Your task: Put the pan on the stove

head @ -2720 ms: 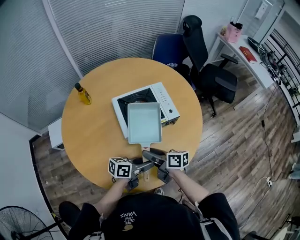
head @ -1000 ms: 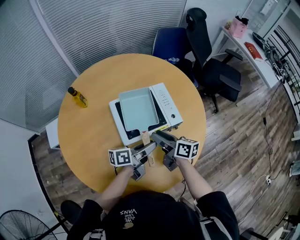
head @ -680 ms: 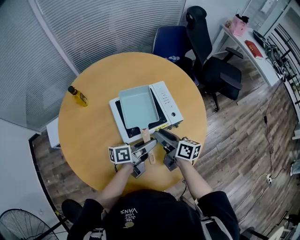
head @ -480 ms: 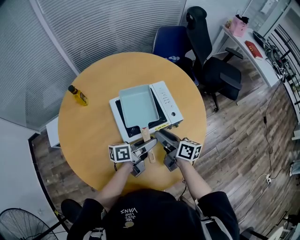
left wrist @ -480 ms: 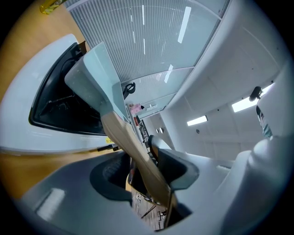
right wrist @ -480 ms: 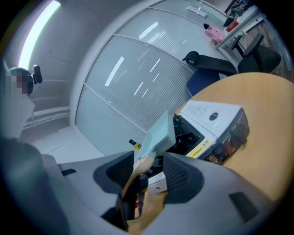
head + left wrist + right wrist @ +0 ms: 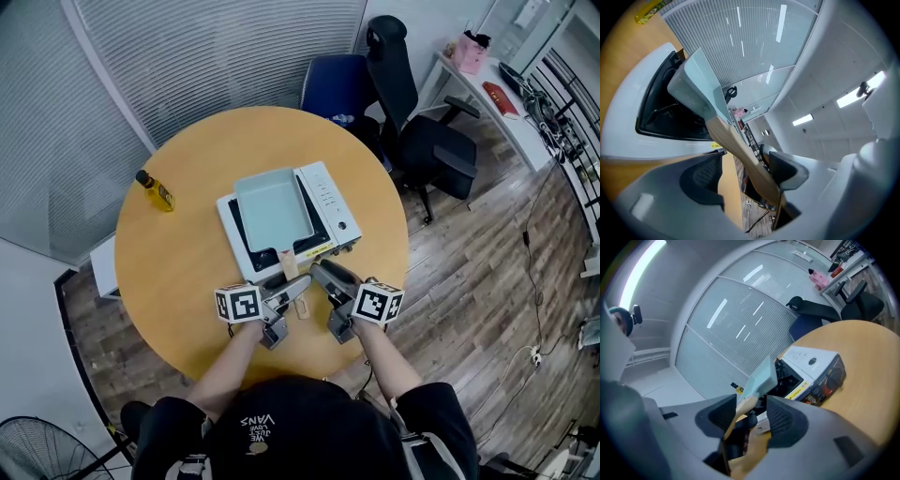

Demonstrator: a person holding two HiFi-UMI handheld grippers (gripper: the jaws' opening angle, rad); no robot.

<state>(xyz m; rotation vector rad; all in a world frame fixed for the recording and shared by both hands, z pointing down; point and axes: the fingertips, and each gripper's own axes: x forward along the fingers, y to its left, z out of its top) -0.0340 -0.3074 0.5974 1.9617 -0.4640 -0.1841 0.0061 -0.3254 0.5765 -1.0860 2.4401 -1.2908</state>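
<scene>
The left tongs (image 7: pixel 296 289) are opening: their pads stand wide apart with the wooden handle (image 7: pixel 291 269) between them, close against one pad and clear of the other. The right tongs (image 7: pixel 323 277) come in from the right onto the same handle. Their jaws are apart too, with the wood lying along one pad and a gap showing at the other. Both tips meet just near of the stove, over the near middle of the round wooden table (image 7: pixel 187 272).

The white stove (image 7: pixel 323 192) stands at the table's centre, with its control strip on the right side. The pale blue-green rectangular pan (image 7: pixel 270 208) rests on top of it, over the dark burner well. The pan's long axis runs from far to near, turned slightly, and its handle points toward the near edge, sticking out past the stove's near rim. A small yellow bottle (image 7: pixel 156 192) lies well to the left on the table.
</scene>
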